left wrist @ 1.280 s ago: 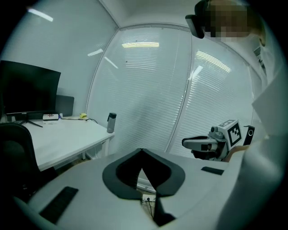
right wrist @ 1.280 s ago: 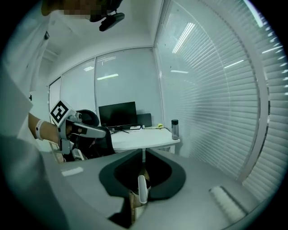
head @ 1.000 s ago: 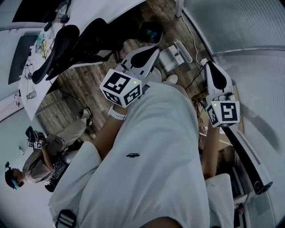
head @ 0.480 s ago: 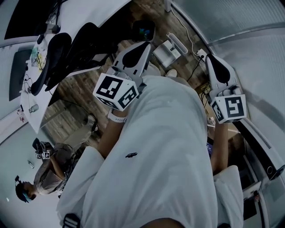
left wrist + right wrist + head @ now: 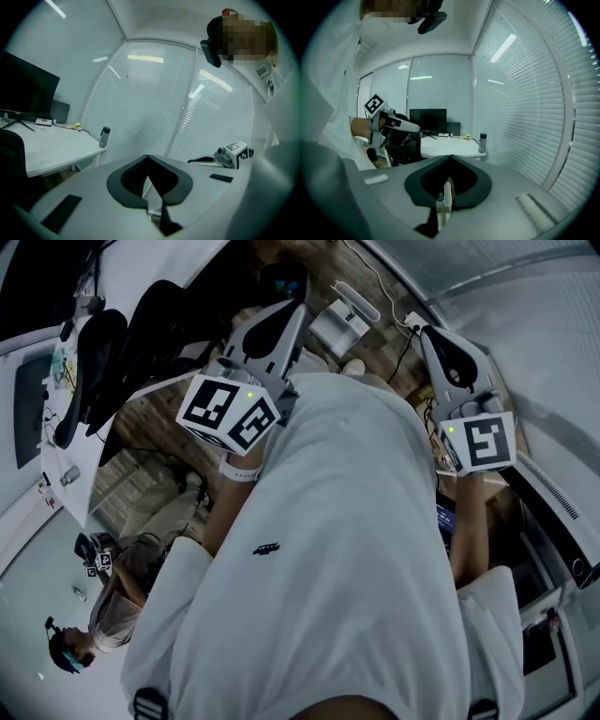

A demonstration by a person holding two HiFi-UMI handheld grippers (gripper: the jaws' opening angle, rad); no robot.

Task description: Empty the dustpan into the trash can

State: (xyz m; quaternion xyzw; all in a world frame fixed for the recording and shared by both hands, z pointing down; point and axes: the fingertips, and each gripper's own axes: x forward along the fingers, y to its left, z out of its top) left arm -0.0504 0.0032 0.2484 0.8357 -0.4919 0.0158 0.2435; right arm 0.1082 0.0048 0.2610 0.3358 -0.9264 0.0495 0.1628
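Although both hung well short of the dark round trash can [image 5: 284,282], the grey left gripper [image 5: 148,159] and grey right gripper [image 5: 450,158] had fingers pressed together, empty, right's just closing. White handled plastic dustpan [image 5: 339,322], probably that, lay just beside the can; fits pre-pickup or post-dump.

White dustpan [image 5: 339,327] lying on wood floor [image 5: 155,413]; dark open-topped trash can [image 5: 284,281] near it, not touching.

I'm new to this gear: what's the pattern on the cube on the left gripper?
Black square markers on the white cube; head view shows it best.
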